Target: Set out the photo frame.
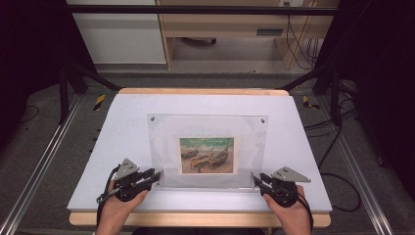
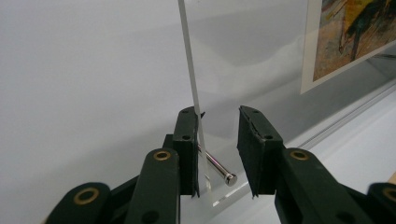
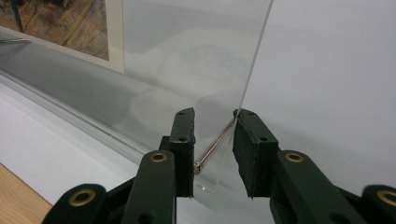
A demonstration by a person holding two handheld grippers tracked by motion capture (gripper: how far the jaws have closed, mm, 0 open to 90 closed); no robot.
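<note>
A clear acrylic picture frame [image 1: 208,129] stands on the white table top [image 1: 127,122] and holds a print of boats [image 1: 206,155]. My left gripper [image 1: 155,175] is at its lower left corner. Its jaws straddle the pane edge [image 2: 189,60], which rests against one jaw. A small gap separates the metal pin [image 2: 218,169] from the other jaw. My right gripper [image 1: 258,178] is at the lower right corner. There the pin [image 3: 214,148] touches one jaw and the pane edge [image 3: 256,56] touches the other.
The wooden table edge [image 1: 195,219] runs just behind both hands. Black rig posts [image 1: 63,83] and cables [image 1: 337,137] flank the table. A wooden cabinet [image 1: 230,29] stands beyond its far edge. Bare white surface lies on either side of the frame.
</note>
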